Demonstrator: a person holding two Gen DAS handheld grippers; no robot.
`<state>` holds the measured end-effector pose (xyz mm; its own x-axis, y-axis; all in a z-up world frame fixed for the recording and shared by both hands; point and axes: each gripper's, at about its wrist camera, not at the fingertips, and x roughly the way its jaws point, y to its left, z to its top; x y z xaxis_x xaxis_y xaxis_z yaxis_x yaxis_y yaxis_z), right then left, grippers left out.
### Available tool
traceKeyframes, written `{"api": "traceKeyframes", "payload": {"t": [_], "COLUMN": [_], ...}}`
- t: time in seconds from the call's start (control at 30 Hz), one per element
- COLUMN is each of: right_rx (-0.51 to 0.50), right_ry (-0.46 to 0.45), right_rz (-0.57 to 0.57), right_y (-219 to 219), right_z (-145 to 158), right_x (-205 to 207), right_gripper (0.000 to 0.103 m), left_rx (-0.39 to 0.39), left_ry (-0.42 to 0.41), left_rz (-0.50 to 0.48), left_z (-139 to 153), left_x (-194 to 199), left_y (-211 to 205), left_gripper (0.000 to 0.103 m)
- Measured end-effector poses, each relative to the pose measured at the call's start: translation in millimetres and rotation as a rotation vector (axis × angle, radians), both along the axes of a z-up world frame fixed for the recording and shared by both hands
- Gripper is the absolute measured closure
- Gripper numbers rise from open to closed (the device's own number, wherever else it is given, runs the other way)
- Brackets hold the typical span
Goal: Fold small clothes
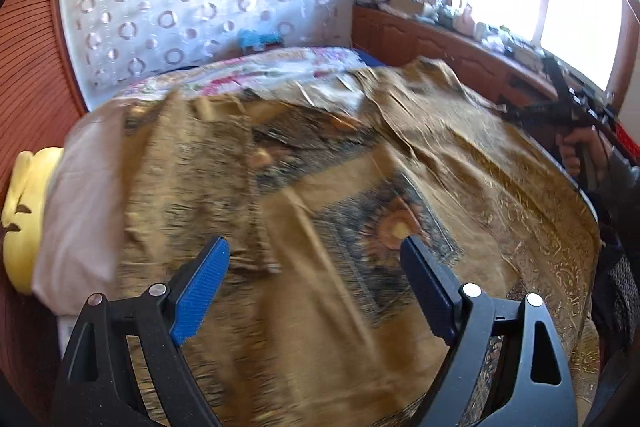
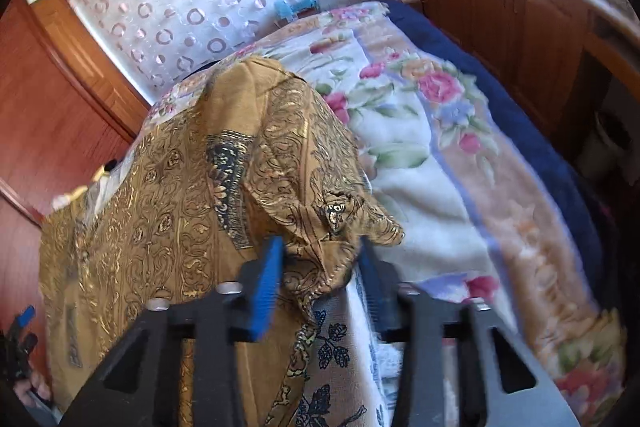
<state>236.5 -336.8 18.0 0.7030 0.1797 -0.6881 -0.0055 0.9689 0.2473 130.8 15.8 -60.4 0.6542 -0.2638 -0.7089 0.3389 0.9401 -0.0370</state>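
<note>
Here, right gripper [image 2: 320, 267] is pinching gold cloth [image 2: 168, 227] at the bed's [image 2: 420, 187] edge; left gripper [image 1: 316, 291] is hovering released.

The golden cloth [image 2: 168, 219] looks thin and faintly shiny – metallic print on woven fabric. The floral blanket [image 2: 408, 171] is soft, fuzzy (matt). Wooden cabinets [image 2: 520, 27] look smooth, semi-glossy.

Black left gripper [image 1: 316, 291], right gripper [image 2: 320, 279]: blue ribbed pads, silver screws.
</note>
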Motion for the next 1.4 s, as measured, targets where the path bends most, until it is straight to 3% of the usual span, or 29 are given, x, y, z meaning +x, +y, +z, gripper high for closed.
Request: {"api": "traceKeyframes", "payload": {"t": [0.07,0.17,0.37,0.5,0.63,0.73,0.83,0.93,1.1,1.23,1.4], "right_rx": [-0.099,-0.199,-0.331,-0.414,-0.368,-0.308,-0.266,-0.201,-0.109,-0.035,-0.040], "right_ry": [-0.025,-0.095,-0.260,-0.285,-0.211,-0.151,-0.157,-0.186,-0.262,-0.296,-0.194], "right_rz": [0.005,0.032,0.152,0.287,0.357,0.370,0.343,0.314,0.227,0.128,0.006], "right_y": [13,32,79,114,116,102,81,62,27,-8,-12], "right_z": [6,18,47,37,18,7,9,20,34,28,5], "right_x": [-4,-16,-50,-71,-67,-61,-58,-65,-82,-95,-73], "right_gripper": [0.090,0.097,0.098,0.097,0.095,0.073,0.069,0.055,0.049,0.047,0.047], "left_rx": [0.027,0.051,0.054,0.054,0.071,0.080,0.077,0.081,0.081,0.080,0.080], "left_ry": [0.026,0.056,0.080,0.078,0.092,0.096,0.099,0.097,0.095,0.095,0.095], "left_rz": [-0.008,-0.010,-0.024,-0.044,-0.058,-0.066,-0.068,-0.068,-0.069,-0.069,-0.069], "left_z": [-8,-16,-19,-21,-29,-36,-37,-37,-39,-40,-40], "left_x": [5,11,20,24,28,28,30,31,32,34,33], "left_y": [-11,-19,-35,-48,-57,-61,-59,-61,-62,-63,-62], "left_gripper": [0.015,0.015,0.015,0.015,0.015,0.015,0.015,0.015,0.014,0.014,0.014]}}
